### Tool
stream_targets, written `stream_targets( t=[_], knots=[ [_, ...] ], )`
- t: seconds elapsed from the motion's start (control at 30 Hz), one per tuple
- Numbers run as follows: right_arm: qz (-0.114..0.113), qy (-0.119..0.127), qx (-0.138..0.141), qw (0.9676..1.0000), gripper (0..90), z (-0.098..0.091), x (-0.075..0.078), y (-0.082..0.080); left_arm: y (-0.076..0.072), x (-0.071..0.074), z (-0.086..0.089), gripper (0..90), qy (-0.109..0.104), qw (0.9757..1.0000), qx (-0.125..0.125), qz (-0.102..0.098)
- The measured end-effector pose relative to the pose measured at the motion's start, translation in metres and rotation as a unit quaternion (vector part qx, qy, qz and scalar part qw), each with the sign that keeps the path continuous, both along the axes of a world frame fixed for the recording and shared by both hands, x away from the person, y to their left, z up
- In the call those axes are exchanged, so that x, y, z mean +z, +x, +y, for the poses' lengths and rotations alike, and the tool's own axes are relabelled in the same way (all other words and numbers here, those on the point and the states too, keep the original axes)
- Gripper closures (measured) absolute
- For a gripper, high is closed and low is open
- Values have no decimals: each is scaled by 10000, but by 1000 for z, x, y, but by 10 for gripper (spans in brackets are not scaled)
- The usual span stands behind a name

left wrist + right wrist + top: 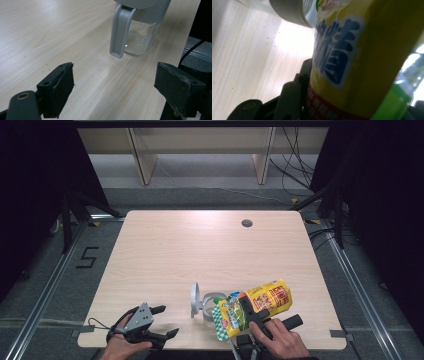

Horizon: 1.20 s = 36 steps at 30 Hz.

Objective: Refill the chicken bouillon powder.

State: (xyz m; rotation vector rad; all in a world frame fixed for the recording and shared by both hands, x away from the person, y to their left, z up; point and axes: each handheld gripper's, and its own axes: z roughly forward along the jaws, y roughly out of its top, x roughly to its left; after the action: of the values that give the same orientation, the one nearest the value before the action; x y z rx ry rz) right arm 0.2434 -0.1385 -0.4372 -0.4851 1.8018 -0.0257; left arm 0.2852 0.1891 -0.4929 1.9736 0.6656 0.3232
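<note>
The right hand (278,336) sits at the near edge of the table (165,255), its right gripper (256,312) clamped on a yellow pouch (255,302); in the right gripper view one black jaw presses flat against the pouch's (352,57) printed side, blue characters and a red band showing, and the far jaw is hidden behind it. The pouch is tilted, its green-checked end (219,320) lowered over the jar (212,307), the yellow end raised away from the jar on the side far from the left gripper. The jar stands upright just beside the pouch's low end, its grey lid (195,299) flipped up on the side toward the left gripper; in the left gripper view the jar (140,37) is clear-walled with pale grains in its bottom, the lid's grey flap (120,31) hanging down over its wall. The left gripper (162,322) rests well apart from the jar, near the table's front edge; its jaws stand wide apart with only bare table between them.
</note>
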Motion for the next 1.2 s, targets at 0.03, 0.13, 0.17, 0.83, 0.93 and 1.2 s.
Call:
stream_targets(
  t=[0.03, 0.13, 0.17, 0.83, 0.93, 1.2],
  knots=[
    [-4, -33, 29, 10000, 636, 0, 0, 0, 0, 0, 1, 152, 59, 10000, -9, -11],
    [-132, -318, 98, 9994, 638, 3, 1, 0, 1, 0, 1, 152, 50, 10000, -17, -2],
    [-221, -457, 49, 9987, 639, 4, 0, 0, 1, -1, 0, 152, 40, 10000, 15, -11],
    [-378, -989, 226, 9941, 643, 10, 2, 3, 2, 0, 2, 152, 109, 9999, -53, -70],
    [-391, -1033, 225, 9936, 646, 10, 1, 3, 2, 0, 1, 152, 96, 9999, -34, -50],
    [-495, -1127, 242, 9921, 648, 9, 4, 2, 1, 0, 1, 152, 45, 10000, 4, -16]
  ],
)
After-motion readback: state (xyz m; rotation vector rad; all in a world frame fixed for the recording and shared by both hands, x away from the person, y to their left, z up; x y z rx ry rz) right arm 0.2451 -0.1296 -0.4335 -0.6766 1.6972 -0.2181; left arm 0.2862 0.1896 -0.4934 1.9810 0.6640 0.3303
